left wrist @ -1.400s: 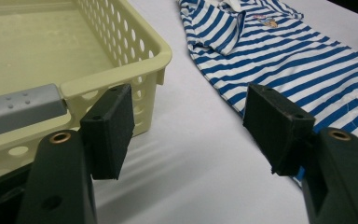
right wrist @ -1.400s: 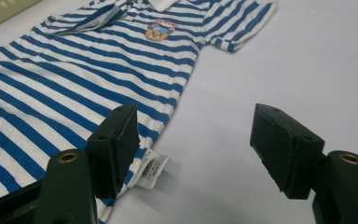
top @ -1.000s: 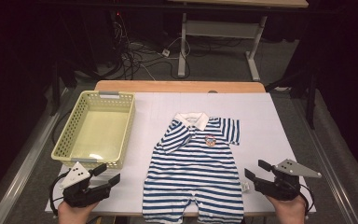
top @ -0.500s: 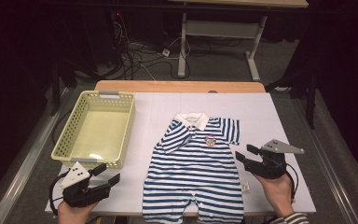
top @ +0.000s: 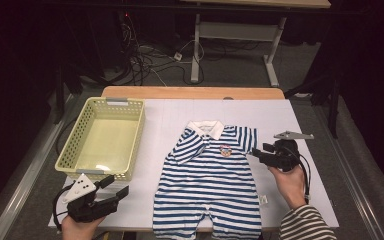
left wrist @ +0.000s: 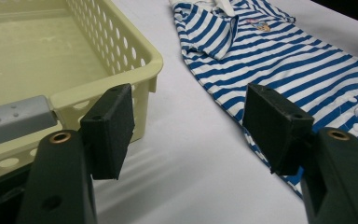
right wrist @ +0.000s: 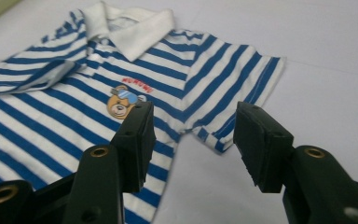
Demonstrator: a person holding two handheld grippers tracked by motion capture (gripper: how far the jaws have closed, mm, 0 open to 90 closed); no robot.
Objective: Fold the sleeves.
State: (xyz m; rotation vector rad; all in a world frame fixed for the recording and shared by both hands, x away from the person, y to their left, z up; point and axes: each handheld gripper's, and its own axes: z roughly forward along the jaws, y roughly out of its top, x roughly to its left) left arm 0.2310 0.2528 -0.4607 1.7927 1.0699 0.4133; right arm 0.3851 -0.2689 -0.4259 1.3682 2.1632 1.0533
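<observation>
A blue-and-white striped romper (top: 210, 185) lies flat at the middle of the bench (top: 300, 120), legs reaching the near edge, collar toward the far edge. The right tool (top: 258, 154) hovers just beside the romper's sleeve (right wrist: 242, 88); its jaws have just been closing, yet they are released, gripping nothing. The left tool (top: 116, 186) rests at the near left corner, released, beside the yellow basket (top: 75, 150)
</observation>
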